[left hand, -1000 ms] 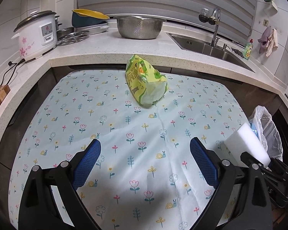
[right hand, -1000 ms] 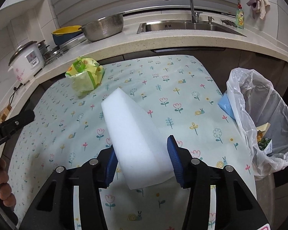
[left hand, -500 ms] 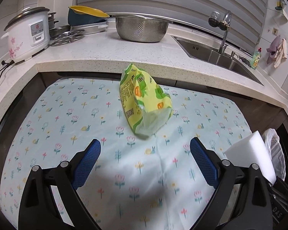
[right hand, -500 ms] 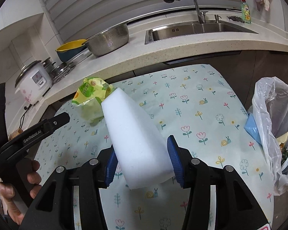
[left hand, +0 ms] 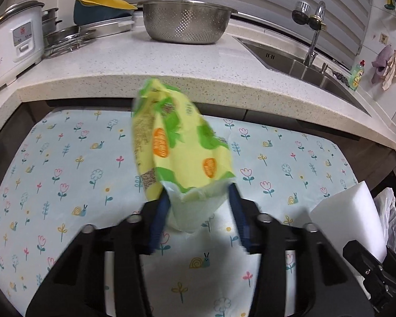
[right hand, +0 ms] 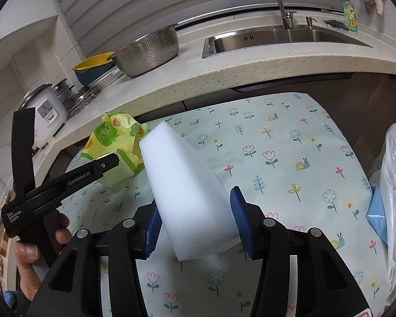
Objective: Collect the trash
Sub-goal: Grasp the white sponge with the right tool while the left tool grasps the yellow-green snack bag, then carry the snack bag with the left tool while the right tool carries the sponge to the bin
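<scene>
A yellow-green snack bag (left hand: 177, 148) stands on the flowered tablecloth (left hand: 66, 174) near the counter. My left gripper (left hand: 198, 208) has its blue fingers on both sides of the bag's near end, closed in against it. The bag also shows in the right wrist view (right hand: 113, 145), with the left gripper (right hand: 105, 162) at it. My right gripper (right hand: 195, 224) is shut on a white foam block (right hand: 187, 190), held above the table; the block shows at the right of the left wrist view (left hand: 351, 219).
A bin lined with a white plastic bag (right hand: 393, 185) stands at the table's right edge, with a blue scrap (right hand: 377, 211) beside it. The counter behind holds a steel colander (left hand: 184, 23), a rice cooker (left hand: 13, 47) and a sink (right hand: 282, 37).
My left gripper moved forward to the snack bag and its fingers closed in on the bag's near end. My right gripper kept the foam block and shifted slightly left.
</scene>
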The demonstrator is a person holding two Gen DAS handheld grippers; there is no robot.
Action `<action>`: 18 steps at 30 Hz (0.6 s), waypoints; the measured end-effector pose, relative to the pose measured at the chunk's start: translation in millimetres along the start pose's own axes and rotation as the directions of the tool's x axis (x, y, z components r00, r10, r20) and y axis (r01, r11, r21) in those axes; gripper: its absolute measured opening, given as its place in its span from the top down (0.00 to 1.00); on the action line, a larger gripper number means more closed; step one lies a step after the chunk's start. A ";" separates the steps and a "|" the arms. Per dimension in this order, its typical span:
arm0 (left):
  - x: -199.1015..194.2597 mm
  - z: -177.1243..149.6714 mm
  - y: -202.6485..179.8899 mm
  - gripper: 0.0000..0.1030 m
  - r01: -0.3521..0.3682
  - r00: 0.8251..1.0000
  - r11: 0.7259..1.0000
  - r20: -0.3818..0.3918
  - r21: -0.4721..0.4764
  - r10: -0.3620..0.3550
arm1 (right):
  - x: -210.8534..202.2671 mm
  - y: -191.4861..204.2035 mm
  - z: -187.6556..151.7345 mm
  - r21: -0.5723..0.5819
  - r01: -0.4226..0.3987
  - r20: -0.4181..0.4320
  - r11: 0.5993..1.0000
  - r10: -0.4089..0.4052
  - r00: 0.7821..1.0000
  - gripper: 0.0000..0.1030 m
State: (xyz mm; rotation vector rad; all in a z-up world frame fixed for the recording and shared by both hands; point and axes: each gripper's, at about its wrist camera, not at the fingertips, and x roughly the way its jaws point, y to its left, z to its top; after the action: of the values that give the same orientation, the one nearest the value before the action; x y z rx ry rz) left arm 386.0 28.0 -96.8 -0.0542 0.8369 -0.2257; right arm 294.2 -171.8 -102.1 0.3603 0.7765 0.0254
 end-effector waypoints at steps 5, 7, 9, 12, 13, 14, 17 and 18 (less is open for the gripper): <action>-5.7 -1.4 -5.6 0.79 0.008 1.000 1.000 0.010 0.026 -0.008 | -2.5 2.1 -3.0 0.003 -0.009 0.002 1.000 0.009 1.000 0.53; -12.5 -2.9 -9.9 0.82 0.011 1.000 0.999 0.016 0.036 -0.011 | -7.0 2.7 -4.2 0.005 -0.009 0.005 1.000 0.009 1.000 0.53; -21.3 -4.9 -14.4 0.82 0.022 1.000 0.999 0.016 0.039 -0.023 | -14.5 3.8 -5.2 0.005 -0.007 0.012 1.000 0.007 1.000 0.53; -37.2 -8.5 -23.4 0.83 0.032 0.999 0.998 0.025 0.051 -0.033 | -28.6 4.2 -5.7 0.008 -0.005 0.026 1.000 0.005 1.000 0.53; -42.4 -9.6 -26.5 0.83 0.036 0.999 0.998 0.028 0.055 -0.037 | -35.7 3.5 -6.0 0.012 -0.004 0.034 1.000 0.004 0.999 0.53; -48.3 -10.7 -30.3 0.83 0.040 0.999 0.998 0.032 0.058 -0.042 | -41.9 2.6 -6.3 0.016 -0.003 0.040 1.000 0.003 0.999 0.53; -67.3 -14.7 -43.5 0.83 0.062 0.997 0.996 0.039 0.065 -0.065 | -62.7 -1.4 -7.1 0.026 0.003 0.060 1.000 -0.005 0.998 0.53; -73.9 -16.2 -49.0 0.83 0.068 0.997 0.995 0.041 0.069 -0.071 | -70.4 -3.4 -7.2 0.029 0.006 0.068 1.000 -0.008 0.998 0.53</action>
State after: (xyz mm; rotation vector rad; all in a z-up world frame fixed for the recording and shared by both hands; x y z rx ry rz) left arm 317.5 -2.9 -47.0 -0.0252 0.7844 -0.3170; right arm 238.4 -183.6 -60.1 0.3837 0.7115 -0.0044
